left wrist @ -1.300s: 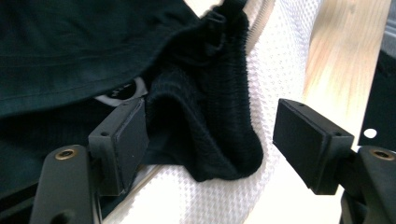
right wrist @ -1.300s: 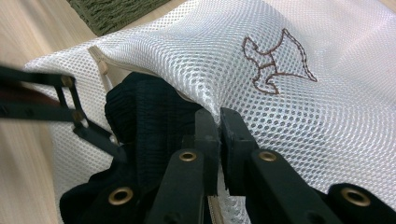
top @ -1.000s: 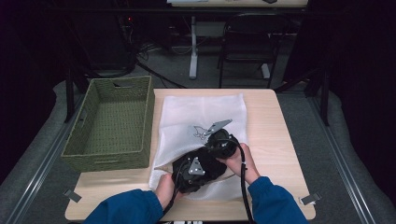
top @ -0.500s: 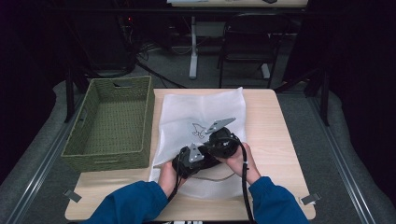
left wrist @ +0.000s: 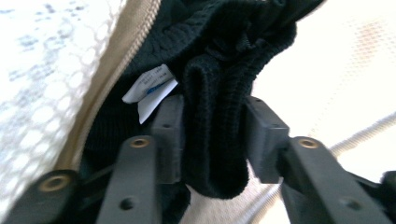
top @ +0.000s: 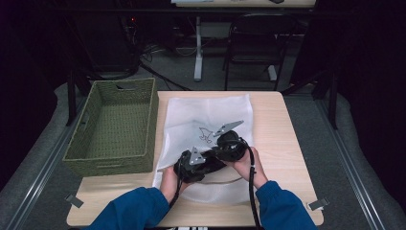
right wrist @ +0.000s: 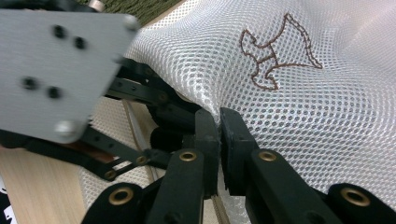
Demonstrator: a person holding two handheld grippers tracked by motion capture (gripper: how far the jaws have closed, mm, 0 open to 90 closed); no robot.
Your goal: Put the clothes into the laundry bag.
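I am looking down on the wooden table (top: 282, 139), the biggest thing here, and it is carrying everything else. The green woven basket (top: 115, 125) is sitting at its left edge, well apart from both hands, open side up. Beside it the white mesh laundry bag (top: 206, 120) is lying flat across the middle of the table, its embroidered brown figure (right wrist: 275, 51) facing up. Beyond the far edge a dark chair (top: 253, 43) and a table leg are standing on the floor, not crowding the work.

Both forearms in blue sleeves are coming in from the near edge, meeting over the bag's near end. The two tools are sitting close together there, and they are blocking my high view of the bag's opening.

The left gripper (left wrist: 212, 140) is pinching a thick fold of black knitted garment (left wrist: 219, 107) between its pads; the cloth is bulging out below the jaws. A small white label (left wrist: 150, 91) is poking out just beside the left pad. The bag's beige zipper edge (left wrist: 116, 79) is running along the garment's left side, with the garment lying at the bag's mouth.

The right gripper (right wrist: 218, 140) is pressing its jaws together on a ridge of the bag's mesh, lifting it. The left tool's grey plate (right wrist: 56, 65) is crowding that view's left half.
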